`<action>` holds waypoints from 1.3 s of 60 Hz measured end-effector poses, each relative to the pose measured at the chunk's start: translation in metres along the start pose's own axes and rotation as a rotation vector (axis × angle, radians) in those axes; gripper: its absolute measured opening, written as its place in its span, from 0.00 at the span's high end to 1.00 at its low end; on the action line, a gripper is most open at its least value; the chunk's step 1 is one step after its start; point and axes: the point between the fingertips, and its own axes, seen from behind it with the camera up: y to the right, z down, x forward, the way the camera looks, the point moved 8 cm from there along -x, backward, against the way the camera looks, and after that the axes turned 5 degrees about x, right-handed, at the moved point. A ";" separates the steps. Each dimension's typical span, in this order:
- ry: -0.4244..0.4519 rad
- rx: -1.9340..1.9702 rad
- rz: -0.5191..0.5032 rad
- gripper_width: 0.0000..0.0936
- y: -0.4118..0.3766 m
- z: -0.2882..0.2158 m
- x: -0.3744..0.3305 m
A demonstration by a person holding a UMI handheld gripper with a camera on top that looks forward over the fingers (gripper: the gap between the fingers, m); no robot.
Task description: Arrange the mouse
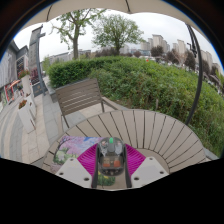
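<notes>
A dark, partly see-through mouse (111, 160) with coloured parts inside stands between my gripper's (111, 148) two fingers. The magenta pads press on both of its sides, so the gripper is shut on it. The mouse is held just above the near edge of a round wooden slatted table (160, 130). Its underside and the table right below it are hidden by the fingers.
A flat pale purple and white thing (68, 149) lies on the table just left of the fingers. A wooden bench chair (80, 98) stands beyond the table. A green hedge (150, 80) lies behind it, with trees and buildings further off.
</notes>
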 end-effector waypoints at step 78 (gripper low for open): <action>-0.174 -0.032 0.112 0.09 -0.029 0.025 -0.273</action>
